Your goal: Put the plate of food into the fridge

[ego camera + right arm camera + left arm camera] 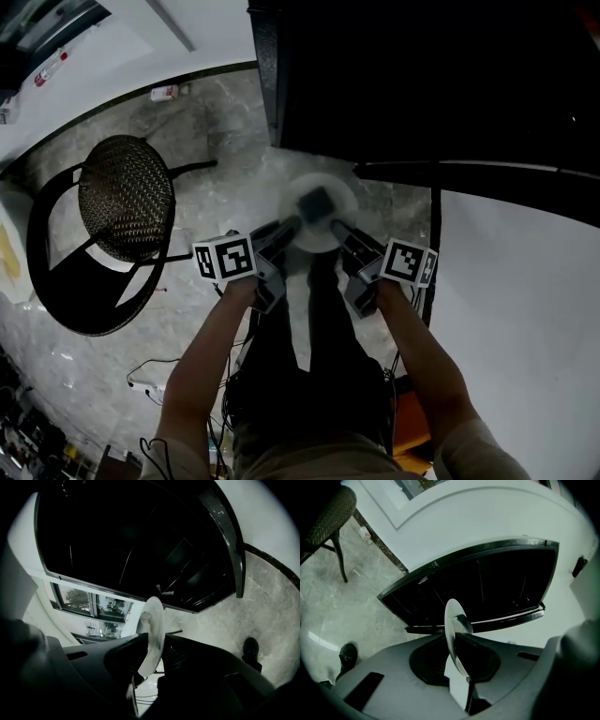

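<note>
I hold the plate (323, 223) with both claws, in the air above the floor (216, 141) and just in front of the black fridge (422, 84). The left claw (281, 236) is pinching the plate's left rim. In the left gripper view the plate (451, 630) stands edge-on between the two jaws, which are pressed nearly together on it. The right claw (343, 234) is pinching the opposite rim. In the right gripper view the plate (153, 630) is again edge-on between the jaws, and these stand a little wider apart than the left ones but grip the rim on both sides. So the plate lies between the two claws, each biting one side, and most of it reaches forward past the jaw tips.

One dark piece of food (319, 202) sits on the middle of the plate. What kind of food it is I cannot tell, because the head view is blurred there.

The fridge fills the space ahead of both claws, and it is very dark. I cannot tell if its door is open. A round black chair (122, 197) stands on the floor at my left, well apart from the plate.
</note>
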`<action>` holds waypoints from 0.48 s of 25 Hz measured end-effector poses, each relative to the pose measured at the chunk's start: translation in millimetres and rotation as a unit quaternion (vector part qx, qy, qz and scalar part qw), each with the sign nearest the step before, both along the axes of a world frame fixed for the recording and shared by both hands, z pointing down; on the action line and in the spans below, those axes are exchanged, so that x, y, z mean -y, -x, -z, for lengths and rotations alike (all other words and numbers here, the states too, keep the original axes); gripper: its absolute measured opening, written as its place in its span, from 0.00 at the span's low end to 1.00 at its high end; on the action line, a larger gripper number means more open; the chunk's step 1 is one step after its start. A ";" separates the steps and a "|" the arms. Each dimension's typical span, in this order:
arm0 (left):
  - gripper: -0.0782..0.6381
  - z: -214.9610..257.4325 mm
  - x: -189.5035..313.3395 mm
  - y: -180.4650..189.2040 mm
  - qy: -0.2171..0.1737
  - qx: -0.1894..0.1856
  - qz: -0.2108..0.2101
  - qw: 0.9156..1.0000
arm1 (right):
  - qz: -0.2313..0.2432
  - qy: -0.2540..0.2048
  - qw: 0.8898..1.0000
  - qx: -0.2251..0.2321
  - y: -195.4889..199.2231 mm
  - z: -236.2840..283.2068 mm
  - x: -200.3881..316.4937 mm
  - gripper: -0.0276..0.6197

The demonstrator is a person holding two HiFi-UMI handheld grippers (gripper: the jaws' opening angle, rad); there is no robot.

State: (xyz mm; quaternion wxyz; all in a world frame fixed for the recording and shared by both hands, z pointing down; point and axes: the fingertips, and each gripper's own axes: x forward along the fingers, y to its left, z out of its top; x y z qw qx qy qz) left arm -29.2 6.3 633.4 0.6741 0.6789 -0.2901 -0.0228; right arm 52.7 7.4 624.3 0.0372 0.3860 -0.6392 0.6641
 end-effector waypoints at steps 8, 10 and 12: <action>0.16 -29.3 4.6 -6.8 0.031 -0.010 0.024 0.999 | 0.002 -0.002 1.000 -0.017 -7.3 -26.6 6.7 0.15; 0.15 -36.9 6.5 -8.4 0.036 -0.014 0.032 0.999 | 0.010 -0.009 1.000 -0.024 -8.9 -33.7 10.1 0.15; 0.15 -44.9 8.2 -11.4 0.043 -0.018 0.041 0.998 | 0.021 -0.013 0.999 -0.032 -11.7 -41.2 13.5 0.15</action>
